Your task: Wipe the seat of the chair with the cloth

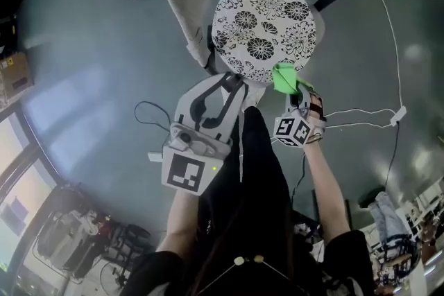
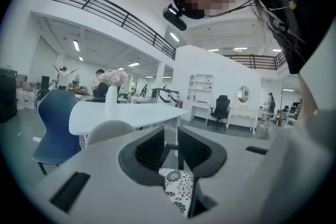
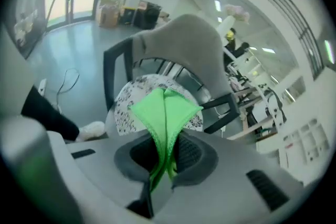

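Over the near rim of the round black-and-white floral chair seat [image 1: 263,28], the right claw [image 3: 165,153] pinches a green cloth [image 3: 165,110], with grey floor [image 1: 104,45] open at both sides. The left claw [image 2: 169,150], narrowly parted and empty, hovers alongside.

Grey chair [image 1: 184,3] with a pale curved backrest, a dark frame and a round seat [image 1: 263,28], white with a black flower print. Stands upright on the floor [image 1: 104,45], seat level and facing up. Bright green cloth [image 1: 284,77], thin, with a stitched hem, folded into a pointed wedge. Sits pinched between the jaws of the right tool [image 3: 164,157], its loose end fanning forward past them. Lies over the seat's near rim, toward the right in the head view. Cannot tell whether it touches the seat.
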